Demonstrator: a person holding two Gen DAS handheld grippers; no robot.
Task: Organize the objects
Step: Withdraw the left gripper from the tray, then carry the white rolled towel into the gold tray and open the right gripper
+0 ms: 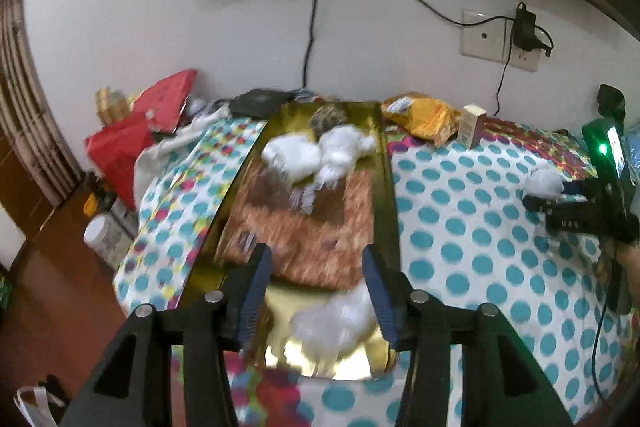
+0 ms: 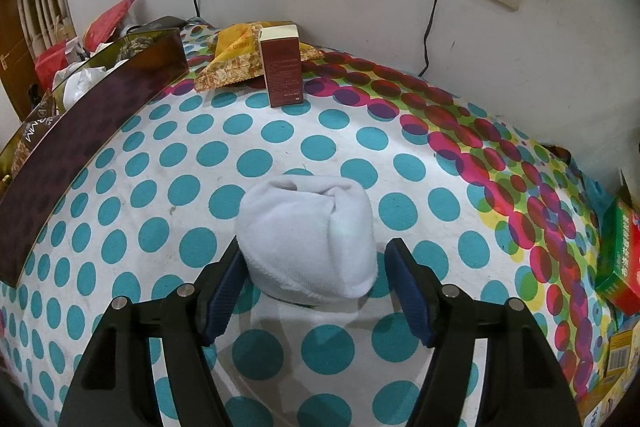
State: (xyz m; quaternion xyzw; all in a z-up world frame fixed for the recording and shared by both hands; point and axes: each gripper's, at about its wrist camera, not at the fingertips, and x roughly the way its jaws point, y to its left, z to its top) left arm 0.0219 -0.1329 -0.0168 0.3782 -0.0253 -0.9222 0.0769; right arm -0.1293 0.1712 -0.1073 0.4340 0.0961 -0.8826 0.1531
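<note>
A gold-lined box (image 1: 388,187) lies on the dotted tablecloth. It holds a brown packet (image 1: 304,239) and several white rolled socks (image 1: 320,151). My left gripper (image 1: 316,279) is open above the box's near end, over one white sock (image 1: 336,323) in the box. In the right wrist view a white rolled sock (image 2: 308,231) rests on the cloth between the fingers of my open right gripper (image 2: 312,275); the left pad (image 2: 228,287) is at its side. The right gripper (image 1: 560,195) with that sock (image 1: 544,183) also shows in the left wrist view.
A dark red carton (image 2: 282,67) stands upright by a yellow snack bag (image 2: 236,55) near the wall. The box's dark outer wall (image 2: 80,143) runs along the left. A green and red carton (image 2: 620,255) sits at the right table edge. Red bags (image 1: 136,139) are piled at the far left.
</note>
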